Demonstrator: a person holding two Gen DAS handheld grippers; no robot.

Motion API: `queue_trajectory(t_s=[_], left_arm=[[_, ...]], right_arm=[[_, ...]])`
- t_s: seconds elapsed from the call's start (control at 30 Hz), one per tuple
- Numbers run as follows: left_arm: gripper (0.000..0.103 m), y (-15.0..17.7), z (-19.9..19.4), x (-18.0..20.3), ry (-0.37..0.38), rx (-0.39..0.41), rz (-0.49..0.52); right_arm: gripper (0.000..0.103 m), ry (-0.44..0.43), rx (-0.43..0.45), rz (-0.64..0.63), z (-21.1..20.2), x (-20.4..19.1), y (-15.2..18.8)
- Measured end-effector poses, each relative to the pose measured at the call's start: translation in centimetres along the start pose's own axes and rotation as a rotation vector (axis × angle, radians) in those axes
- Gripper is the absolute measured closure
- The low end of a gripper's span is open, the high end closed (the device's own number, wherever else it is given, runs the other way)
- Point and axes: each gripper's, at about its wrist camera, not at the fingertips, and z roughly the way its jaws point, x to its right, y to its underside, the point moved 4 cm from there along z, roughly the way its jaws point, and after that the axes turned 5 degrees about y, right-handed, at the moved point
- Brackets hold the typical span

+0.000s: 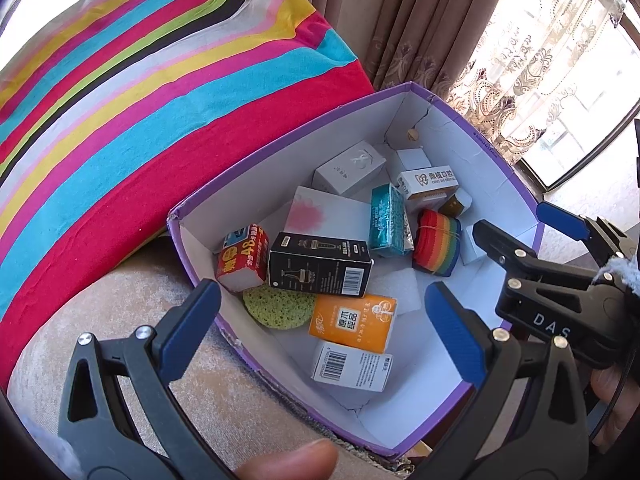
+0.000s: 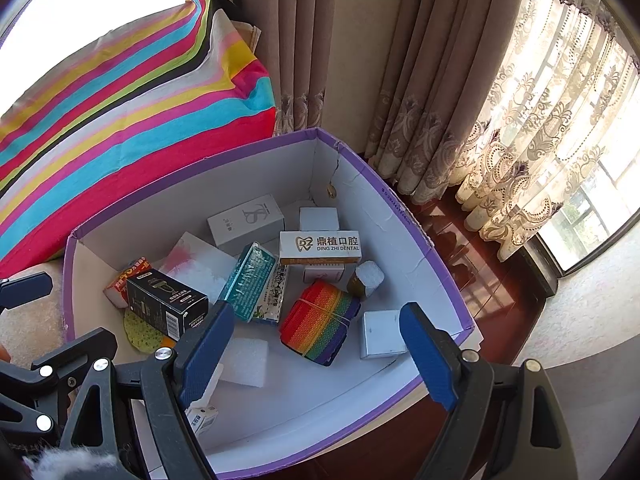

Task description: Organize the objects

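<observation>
Left wrist view shows the left gripper (image 1: pixel 320 320) and right gripper (image 2: pixel 316 344) both spread wide and empty above the purple box (image 1: pixel 516 184), where the small packs already lie jumbled; a careless dip could snag the torn rim.

The box (image 2: pixel 420 236) is matt cardboard, white inside. At its 6 o'clock lies a glossy black carton (image 1: pixel 320 264); beside it a rough green sponge (image 1: pixel 276 306). The striped cloth (image 1: pixel 140 92) looks soft and woven.
</observation>
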Motion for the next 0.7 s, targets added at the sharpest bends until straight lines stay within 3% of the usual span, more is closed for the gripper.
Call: queue_trajectory(t_s=[0.7], left_arm=[[0.0,0.2,0.1,0.5,-0.015,0.008,0.032]], right_arm=[[0.017,-0.002,-0.006,0.003,0.03,-0.04,0.21]])
